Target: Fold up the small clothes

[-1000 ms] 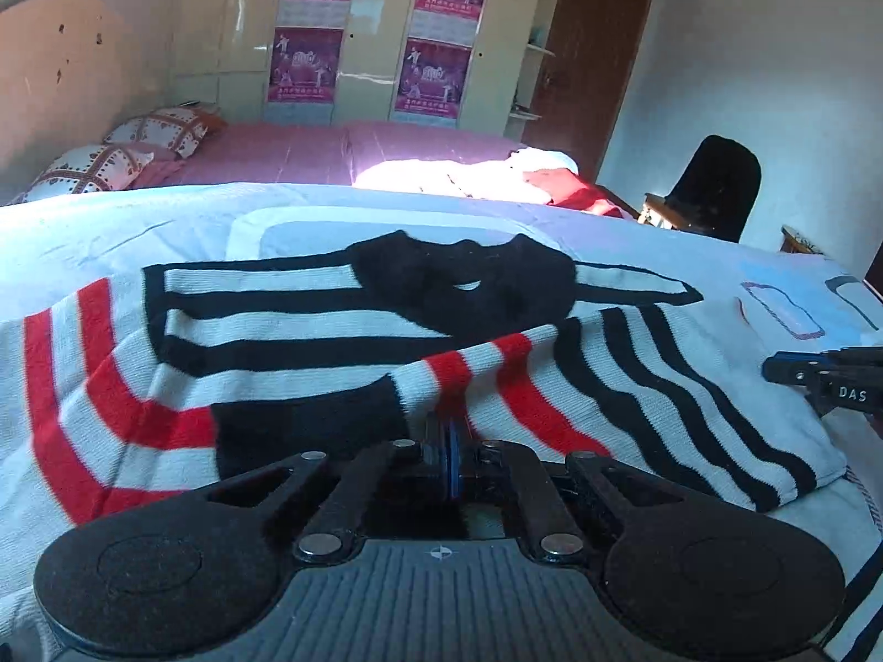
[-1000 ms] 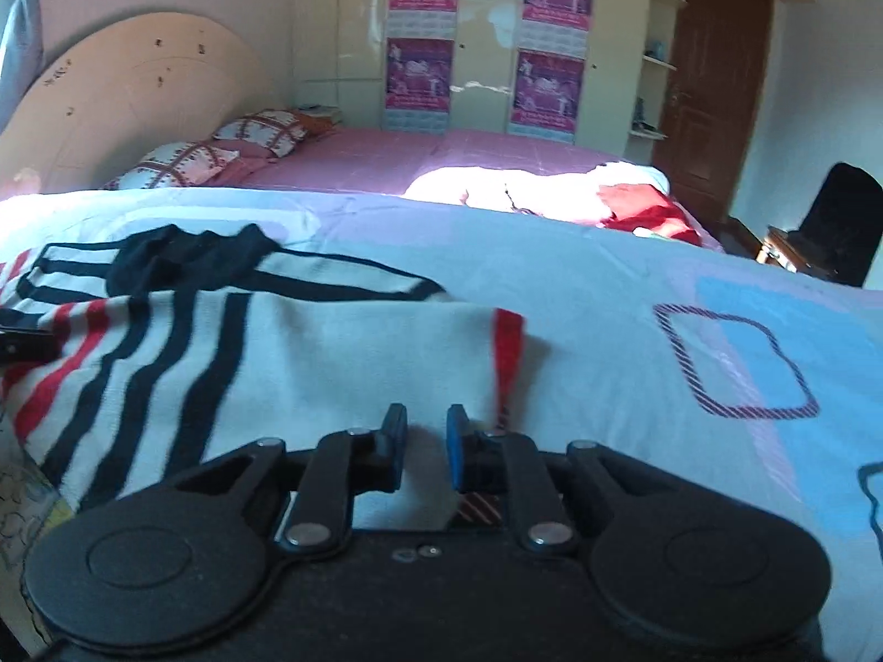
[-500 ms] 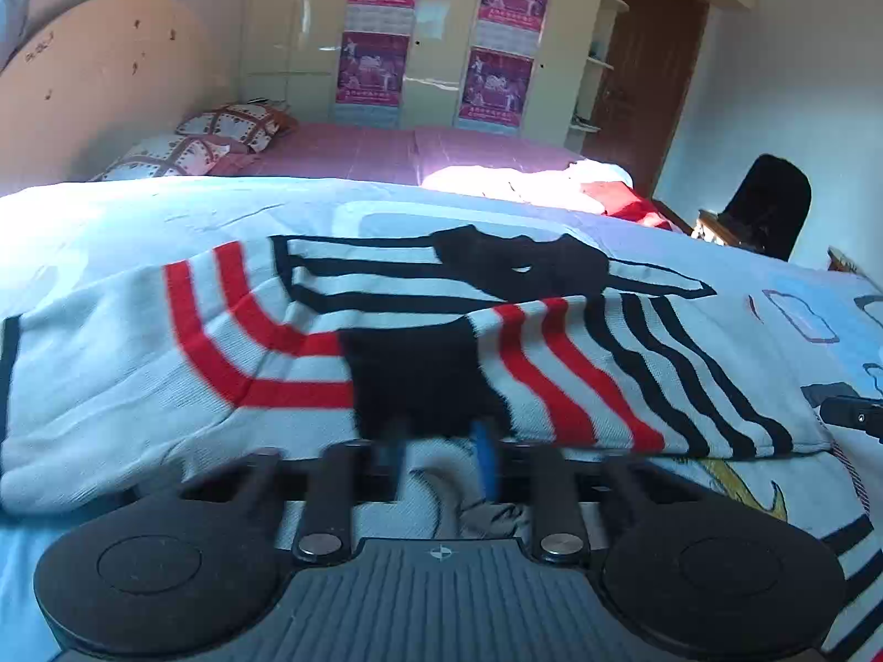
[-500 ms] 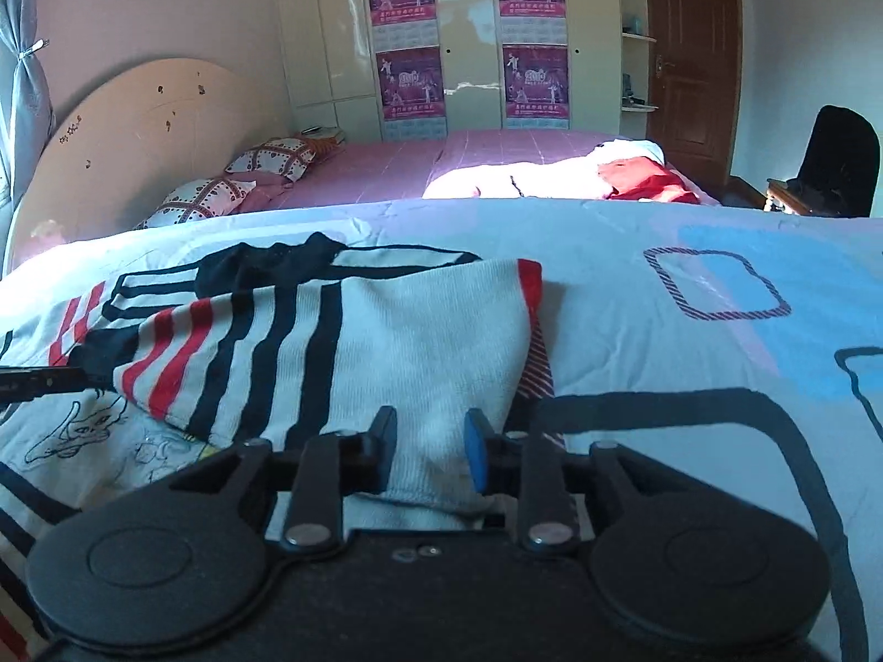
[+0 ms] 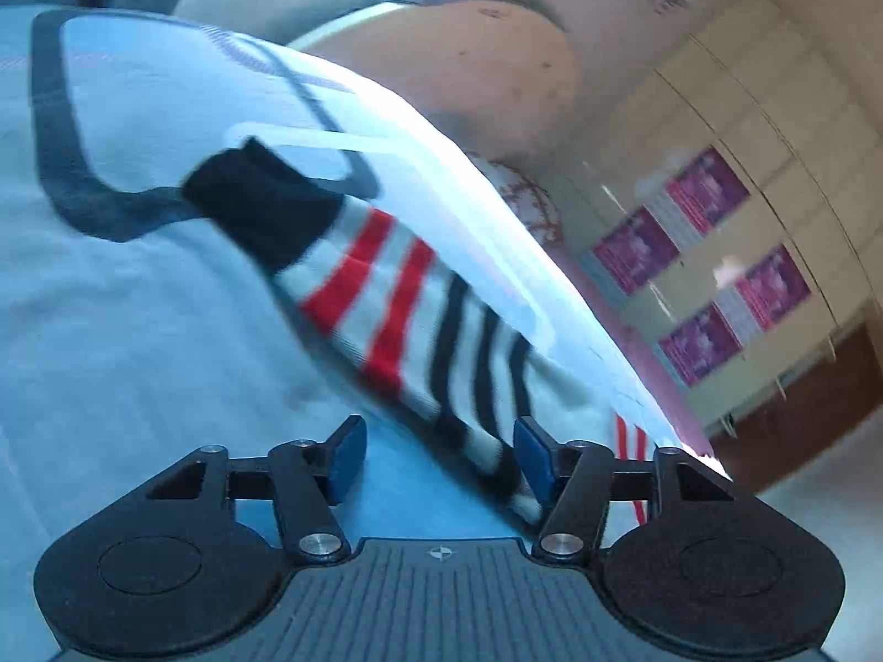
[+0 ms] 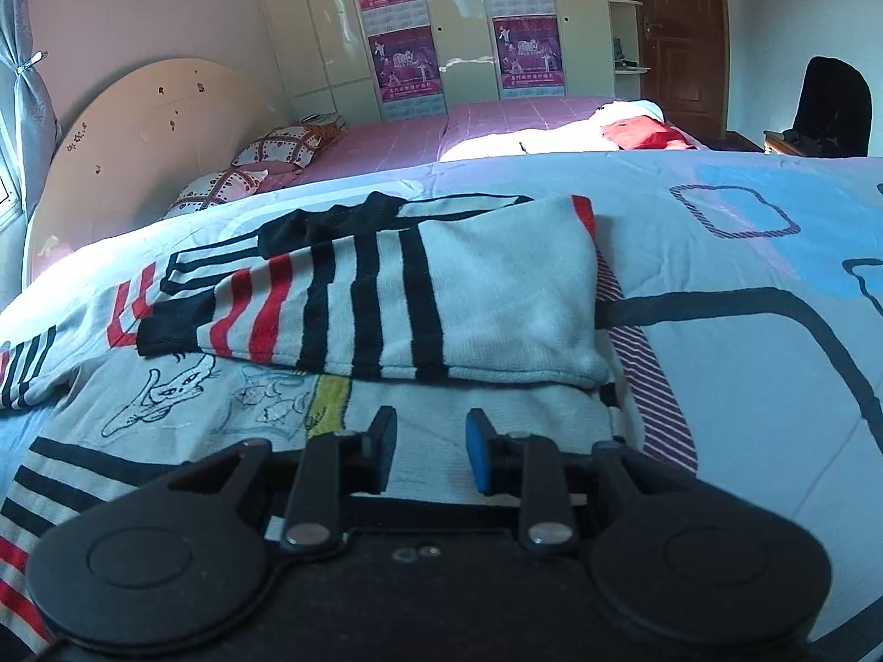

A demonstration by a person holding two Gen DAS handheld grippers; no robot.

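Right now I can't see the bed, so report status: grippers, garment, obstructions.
Left gripper open, empty. Right gripper open, empty. White knit sweater with red and black stripes on the bed, sleeve folded across. Nothing in the way.

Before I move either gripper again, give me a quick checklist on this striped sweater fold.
1. Left gripper released: ok, jaws wide apart, nothing pinched.
2. Right gripper released: ok, jaws apart, only cloth lying beneath.
3. Sleeve folded across the striped sweater: ok, it lies flat over the body.
4. Second sleeve folded in: not ok, it lies stretched out sideways on the bedspread.
5. Left camera steady: not ok, its view is tilted and blurred.
6. Bottom hem lying flat: cannot tell, hidden behind the right gripper.
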